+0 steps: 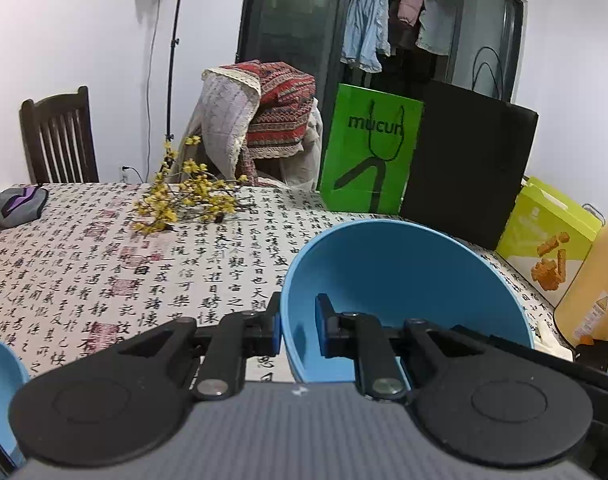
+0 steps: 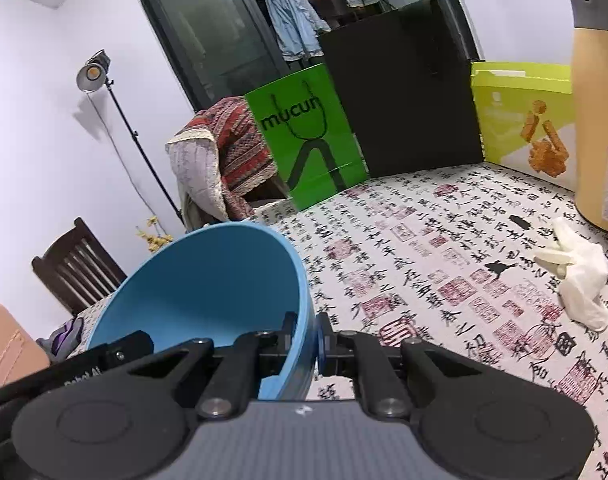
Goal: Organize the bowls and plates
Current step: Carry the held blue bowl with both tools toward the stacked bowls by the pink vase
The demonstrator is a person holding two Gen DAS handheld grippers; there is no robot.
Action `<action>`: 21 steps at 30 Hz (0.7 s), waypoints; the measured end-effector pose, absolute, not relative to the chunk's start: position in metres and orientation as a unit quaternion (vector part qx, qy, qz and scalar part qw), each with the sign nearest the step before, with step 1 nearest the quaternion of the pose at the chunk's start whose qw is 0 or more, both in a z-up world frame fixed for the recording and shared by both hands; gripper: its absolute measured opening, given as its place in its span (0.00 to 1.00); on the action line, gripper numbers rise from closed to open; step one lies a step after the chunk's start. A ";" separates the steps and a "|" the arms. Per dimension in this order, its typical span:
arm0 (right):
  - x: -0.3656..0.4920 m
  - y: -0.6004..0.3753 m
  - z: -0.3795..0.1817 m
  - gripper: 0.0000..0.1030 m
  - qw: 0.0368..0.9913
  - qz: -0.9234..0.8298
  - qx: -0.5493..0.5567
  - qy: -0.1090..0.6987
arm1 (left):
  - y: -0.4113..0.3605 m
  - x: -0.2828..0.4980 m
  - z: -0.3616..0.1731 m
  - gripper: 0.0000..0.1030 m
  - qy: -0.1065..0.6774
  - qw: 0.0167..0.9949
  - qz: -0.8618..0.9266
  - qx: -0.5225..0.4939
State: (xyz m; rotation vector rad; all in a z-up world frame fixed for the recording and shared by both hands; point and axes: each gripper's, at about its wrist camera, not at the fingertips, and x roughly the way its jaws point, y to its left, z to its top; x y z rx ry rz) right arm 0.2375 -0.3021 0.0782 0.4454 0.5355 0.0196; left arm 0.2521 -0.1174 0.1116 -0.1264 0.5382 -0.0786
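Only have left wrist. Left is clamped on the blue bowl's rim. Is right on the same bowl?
Observer: Yes, the right gripper is shut on the blue bowl at its rim, one finger inside, one outside.
Operator: Anything on the table to its right?
Observer: A crumpled white wad, tissue or glove, lies on the tablecloth, apart from the bowl.
Operator: Orange bottle capped?
Observer: Yes, a grey cap sits on the orange bottle, which stands beyond the wad.
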 end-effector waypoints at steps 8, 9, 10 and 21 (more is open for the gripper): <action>0.228 -0.287 0.082 0.09 0.941 0.026 0.215 0.260 | -0.101 0.238 0.114 0.16 0.262 0.962 -0.026 -0.066; 0.227 -0.285 0.081 0.09 0.941 0.027 0.215 0.260 | -0.099 0.237 0.114 0.16 0.263 0.962 -0.024 -0.067; 0.226 -0.284 0.082 0.09 0.941 0.029 0.215 0.260 | -0.096 0.236 0.113 0.16 0.263 0.962 -0.023 -0.068; 0.219 -0.263 0.081 0.09 0.940 0.055 0.211 0.264 | -0.077 0.219 0.114 0.16 0.260 0.962 0.001 -0.080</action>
